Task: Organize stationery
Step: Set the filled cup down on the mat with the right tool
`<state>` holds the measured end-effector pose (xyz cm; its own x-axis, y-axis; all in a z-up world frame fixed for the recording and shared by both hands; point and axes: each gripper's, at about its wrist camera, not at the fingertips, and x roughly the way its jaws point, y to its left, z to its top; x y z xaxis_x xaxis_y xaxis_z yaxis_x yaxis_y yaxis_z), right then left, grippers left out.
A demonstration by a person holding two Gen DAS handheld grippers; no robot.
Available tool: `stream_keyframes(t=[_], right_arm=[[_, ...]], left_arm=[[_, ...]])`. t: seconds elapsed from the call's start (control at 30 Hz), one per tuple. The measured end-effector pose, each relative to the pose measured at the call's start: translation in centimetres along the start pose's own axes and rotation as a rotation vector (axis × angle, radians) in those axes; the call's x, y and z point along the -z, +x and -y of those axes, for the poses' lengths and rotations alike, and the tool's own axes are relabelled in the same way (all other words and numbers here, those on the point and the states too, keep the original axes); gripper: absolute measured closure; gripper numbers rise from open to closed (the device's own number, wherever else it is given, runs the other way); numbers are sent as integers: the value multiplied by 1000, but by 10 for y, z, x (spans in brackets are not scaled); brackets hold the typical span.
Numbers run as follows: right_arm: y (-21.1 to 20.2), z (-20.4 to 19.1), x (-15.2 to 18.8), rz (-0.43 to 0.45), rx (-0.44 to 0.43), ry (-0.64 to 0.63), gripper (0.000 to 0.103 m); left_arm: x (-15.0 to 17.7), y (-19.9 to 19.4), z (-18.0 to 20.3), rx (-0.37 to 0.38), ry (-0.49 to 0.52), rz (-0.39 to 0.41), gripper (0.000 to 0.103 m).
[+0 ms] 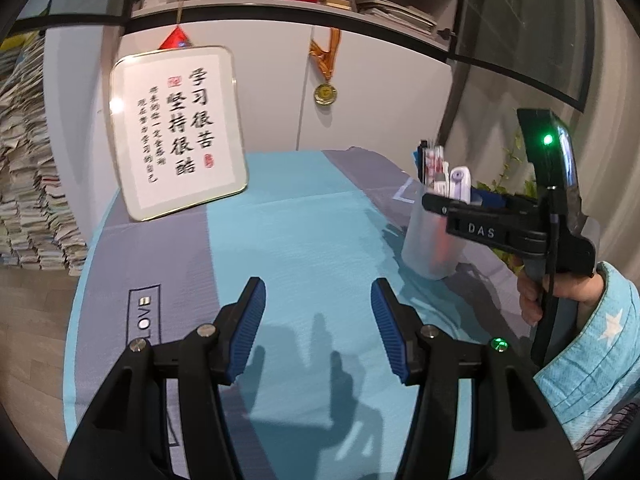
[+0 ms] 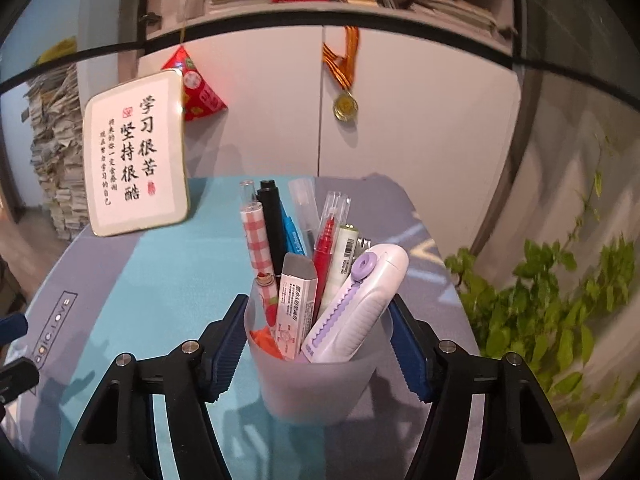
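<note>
A frosted plastic cup (image 2: 320, 384) stands between the blue pads of my right gripper (image 2: 318, 308), which is shut on its two sides. Packed upright in it are several pens, among them a red pen (image 2: 326, 248), a checked pen (image 2: 256, 240) and a black pen (image 2: 272, 224), plus a boxed eraser (image 2: 296, 300) and a purple and white correction tape (image 2: 356, 312). The left wrist view shows the same cup (image 1: 430, 244) at the right, just above the cloth, with a person's hand (image 1: 560, 292) on the right gripper's handle. My left gripper (image 1: 318, 292) hangs open over the blue tablecloth (image 1: 300, 240), with nothing between its fingers.
A framed calligraphy sign (image 1: 180, 132) leans against the white cabinet at the table's back left. A medal (image 1: 325, 94) hangs on the cabinet door. Stacks of paper (image 1: 24, 184) stand on the floor at the left. A leafy plant (image 2: 560, 300) grows past the table's right edge.
</note>
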<state>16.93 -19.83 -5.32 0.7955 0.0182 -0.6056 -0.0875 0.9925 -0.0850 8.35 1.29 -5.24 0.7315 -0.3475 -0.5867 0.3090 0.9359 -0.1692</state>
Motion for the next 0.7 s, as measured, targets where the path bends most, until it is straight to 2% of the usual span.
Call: stream_keyframes(t=[0.27, 0.37, 0.53, 0.63, 0.7], right_arm=[[27, -57, -24, 44, -55, -75, 34], [43, -66, -27, 23, -79, -60, 34], [44, -72, -25, 34, -63, -90, 32], [38, -68, -23, 22, -83, -77, 32], [33, -63, -20, 2, -80, -64, 27]], left_arm=[[5, -4, -23, -26, -47, -2, 49], [5, -4, -30, -37, -51, -5, 49], [6, -4, -35, -58, -57, 2, 48], [4, -3, -34, -72, -56, 6, 46], [2, -3, -32, -74, -48, 13, 42]])
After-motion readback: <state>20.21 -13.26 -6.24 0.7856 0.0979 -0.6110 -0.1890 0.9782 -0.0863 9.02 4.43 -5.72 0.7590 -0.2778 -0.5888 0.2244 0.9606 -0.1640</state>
